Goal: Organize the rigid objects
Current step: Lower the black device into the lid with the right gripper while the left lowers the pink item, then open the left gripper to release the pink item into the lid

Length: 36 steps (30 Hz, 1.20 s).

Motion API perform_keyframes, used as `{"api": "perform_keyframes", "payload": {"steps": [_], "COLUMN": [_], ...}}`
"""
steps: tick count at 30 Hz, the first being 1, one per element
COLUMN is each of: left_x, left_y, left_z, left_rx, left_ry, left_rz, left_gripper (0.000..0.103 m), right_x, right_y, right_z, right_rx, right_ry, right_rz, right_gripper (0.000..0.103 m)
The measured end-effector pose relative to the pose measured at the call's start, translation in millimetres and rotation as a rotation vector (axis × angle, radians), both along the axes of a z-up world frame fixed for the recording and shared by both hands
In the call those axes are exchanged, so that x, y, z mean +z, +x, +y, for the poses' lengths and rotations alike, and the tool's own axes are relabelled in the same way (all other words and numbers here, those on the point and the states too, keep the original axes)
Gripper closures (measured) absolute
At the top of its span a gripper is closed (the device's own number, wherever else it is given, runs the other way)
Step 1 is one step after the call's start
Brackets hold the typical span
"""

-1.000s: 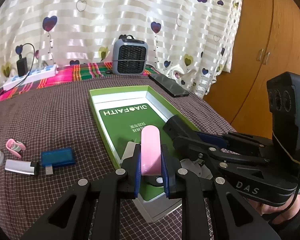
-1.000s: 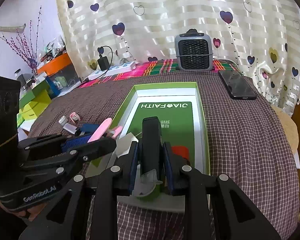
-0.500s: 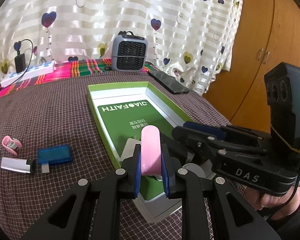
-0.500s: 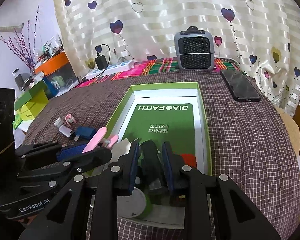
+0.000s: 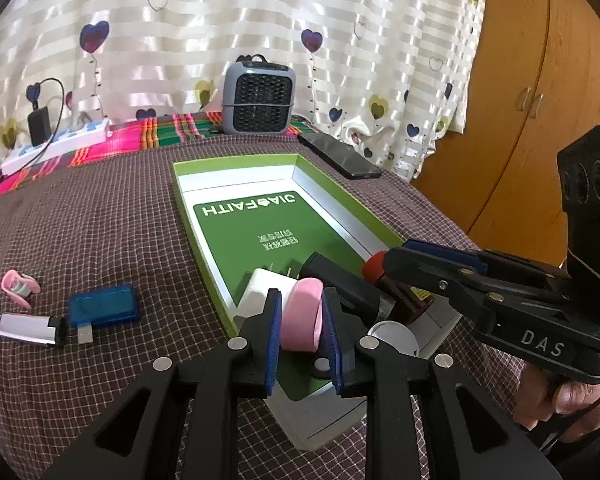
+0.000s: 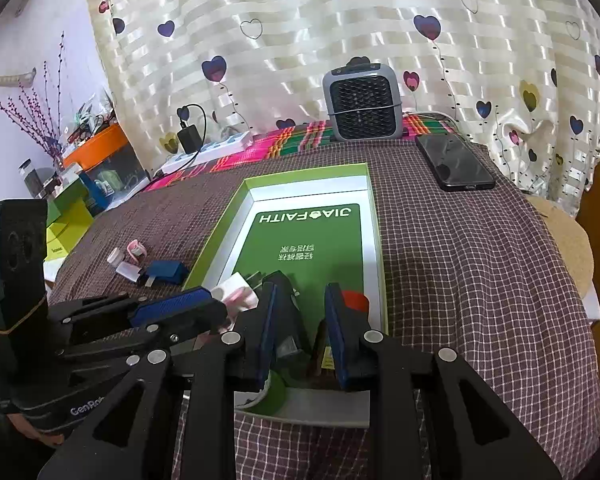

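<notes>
Checked tablecloth: several items already laid in green box (image 5: 340, 204); pink piece (image 5: 302, 316) clamped by left gripper (image 5: 300, 334); right gripper (image 6: 300, 334) parted, nothing held; blue stick (image 5: 102, 312) left outside.

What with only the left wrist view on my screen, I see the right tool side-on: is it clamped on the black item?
Observer: No. In the right wrist view the right tool stands open, its pads wide apart.
Operator: Where is the black item, then?
Observer: The black item lies in the green box, near the tool's left pad, with a clear gap to the right pad.
Operator: And my pink item from that side?
Observer: The pink item pokes out past the left tool, over the box's near left part, beside a white block.
</notes>
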State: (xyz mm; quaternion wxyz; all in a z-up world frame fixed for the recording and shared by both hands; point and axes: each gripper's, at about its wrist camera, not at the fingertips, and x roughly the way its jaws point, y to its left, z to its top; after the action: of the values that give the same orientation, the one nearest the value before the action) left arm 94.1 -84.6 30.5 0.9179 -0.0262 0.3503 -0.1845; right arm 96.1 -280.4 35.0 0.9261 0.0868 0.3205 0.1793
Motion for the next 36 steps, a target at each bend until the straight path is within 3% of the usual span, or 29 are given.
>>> {"api": "perform_keyframes", "payload": {"steps": [16,22,36], "left_x": [6,7,8], "left_y": [-19,-29,-41], "left_z": [7,13,36], "left_rx": [0.027,0.049,0.122], "left_ry": [0.018,0.025,0.047], "left_rz": [-0.032,-0.026,-0.006], "left_gripper": [0.083,0.083,0.083], "right_x": [6,4,3], "right_y": [-22,-31,-43], "right_z": [21,31,52], "right_rx": [0.036,0.062,0.102], "right_ry": [-0.085,-0.118,-0.147], "right_rz": [-0.014,-0.021,-0.032], "right_gripper": [0.077,0.064,0.060]}}
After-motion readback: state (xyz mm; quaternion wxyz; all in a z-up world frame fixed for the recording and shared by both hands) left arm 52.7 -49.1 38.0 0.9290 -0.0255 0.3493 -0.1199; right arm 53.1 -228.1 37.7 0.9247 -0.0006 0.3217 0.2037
